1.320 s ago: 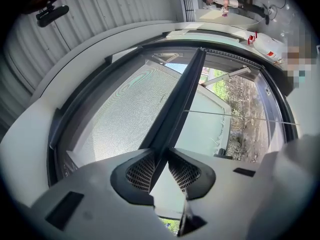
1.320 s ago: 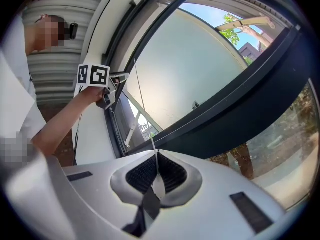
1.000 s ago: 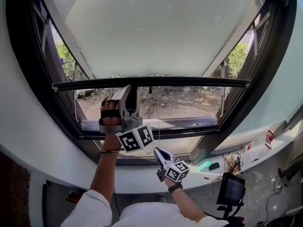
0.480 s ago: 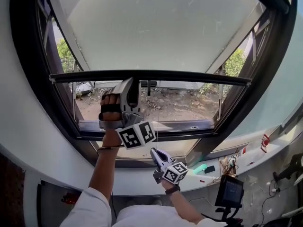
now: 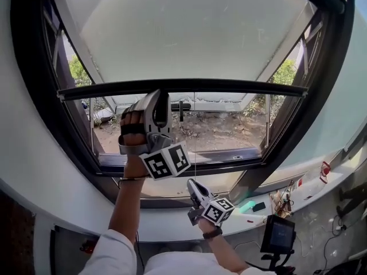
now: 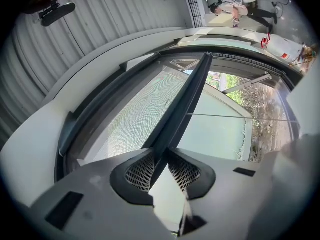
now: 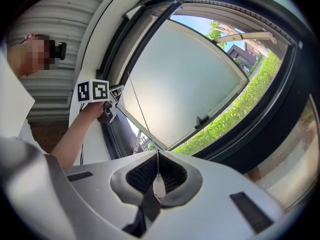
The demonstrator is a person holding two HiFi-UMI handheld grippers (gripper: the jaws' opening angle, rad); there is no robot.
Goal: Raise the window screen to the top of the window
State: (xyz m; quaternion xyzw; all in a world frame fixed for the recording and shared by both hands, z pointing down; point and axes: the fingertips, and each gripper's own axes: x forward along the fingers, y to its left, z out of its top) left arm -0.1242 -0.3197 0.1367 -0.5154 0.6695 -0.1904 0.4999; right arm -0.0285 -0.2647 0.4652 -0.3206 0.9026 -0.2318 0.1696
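Lift evenly, left gripper (image 5: 157,105) clamped on the screen's bar (image 5: 229,86), right gripper (image 5: 195,187) pinched shut on the cord (image 5: 193,148).

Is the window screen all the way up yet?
No, partway. The white mesh window screen covers the upper half; its dark bottom bar sits mid-window, open view below.

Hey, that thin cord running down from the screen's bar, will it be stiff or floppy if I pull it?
Probably floppy by itself: the cord is hair-thin and looks straight only because the right gripper, shut on its end, pulls it against the bar. Likely very light, and it might slip between pads.
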